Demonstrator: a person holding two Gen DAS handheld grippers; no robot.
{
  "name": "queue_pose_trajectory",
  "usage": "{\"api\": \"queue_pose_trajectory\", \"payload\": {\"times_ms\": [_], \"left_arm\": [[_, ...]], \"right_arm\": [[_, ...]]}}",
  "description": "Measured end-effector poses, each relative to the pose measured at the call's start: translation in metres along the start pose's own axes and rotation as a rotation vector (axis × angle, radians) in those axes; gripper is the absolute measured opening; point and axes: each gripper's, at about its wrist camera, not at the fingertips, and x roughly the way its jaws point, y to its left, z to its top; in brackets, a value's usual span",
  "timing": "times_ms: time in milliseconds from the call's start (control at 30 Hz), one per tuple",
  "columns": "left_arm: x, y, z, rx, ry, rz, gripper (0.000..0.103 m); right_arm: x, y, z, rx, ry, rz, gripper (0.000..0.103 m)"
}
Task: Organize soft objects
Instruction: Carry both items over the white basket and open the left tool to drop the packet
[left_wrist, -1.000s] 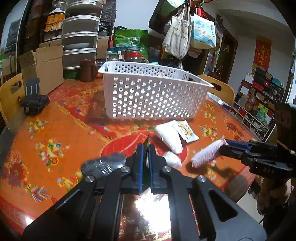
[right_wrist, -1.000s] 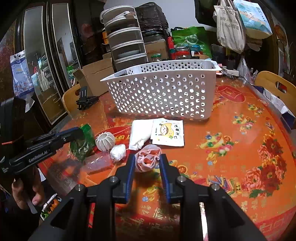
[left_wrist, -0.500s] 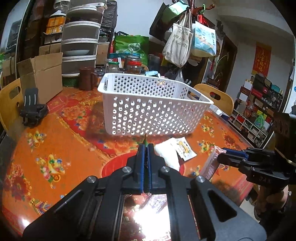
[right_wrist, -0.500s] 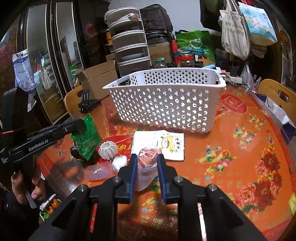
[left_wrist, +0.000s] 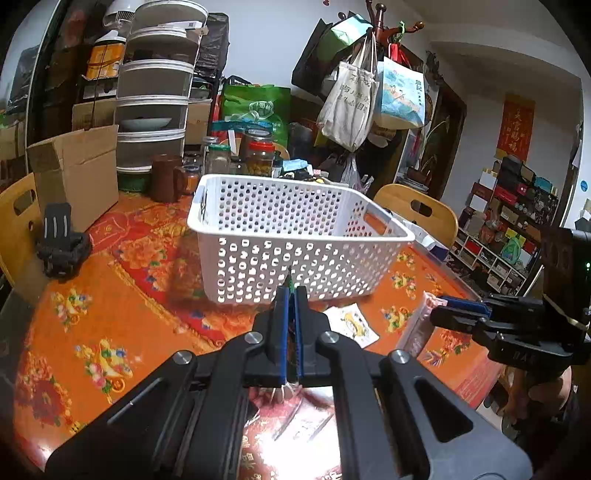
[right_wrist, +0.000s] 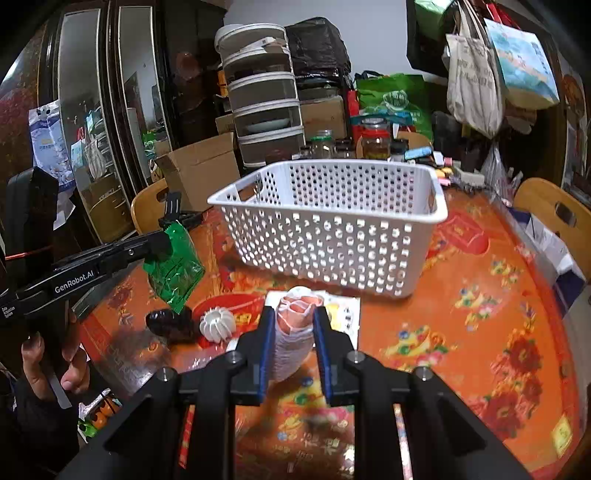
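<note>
Your left gripper (left_wrist: 290, 325) is clamped tight on the top edge of a crinkly green foil pouch (right_wrist: 173, 266), which hangs free below the jaws, clear of the table. Your right gripper (right_wrist: 294, 341) is squeezing a soft, ribbed white-and-pink foam sleeve (right_wrist: 295, 332), its pads pressed into both sides so the sleeve stands up between them. Both things are in the air, short of the white perforated plastic basket (left_wrist: 295, 254) that stands in the middle of the orange flowered tablecloth (left_wrist: 92, 332).

The pouch is the weaker hold: you have only a thin strip of slippery foil, and a quick swing could let it slide out. The sleeve is springy; it could buckle or squirm out sideways if you tilt it. The basket's near wall stands between you and its inside, so both loads must clear the rim, or the dangling pouch will catch on it and may push the light basket back.

Beneath your grippers lie a white ribbed ball (right_wrist: 217, 325), a dark glossy lump (right_wrist: 166, 323) and a flat white sachet with a yellow cartoon print (left_wrist: 351, 323); a low pass could sweep them. Behind the basket stand glass jars (left_wrist: 258, 155) and a brown mug (left_wrist: 166, 177), close enough to be knocked if the basket slides. Your two grippers are near each other, so keep them from crossing over the rim.
</note>
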Motion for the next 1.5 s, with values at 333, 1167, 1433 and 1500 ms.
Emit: {"api": "queue_pose_trajectory", "payload": {"times_ms": [333,1167,1433,1500], "left_arm": [[-0.005,-0.007,0.044,0.005,-0.031,-0.022,0.003],[0.153,0.014,0.168,-0.037,0.157,0.058,0.002],[0.223,0.032,0.163,-0.068,0.324,0.107,0.002],[0.235,0.031,0.16,-0.056,0.355,0.123,0.002]], "right_arm": [[-0.012,-0.012,0.054,-0.027,-0.031,-0.014,0.019],[0.087,-0.071,0.158,-0.024,0.096,-0.193,0.019],[0.144,-0.08,0.16,-0.031,0.211,-0.239,0.019],[0.155,-0.08,0.159,-0.034,0.241,-0.249,0.019]]}}
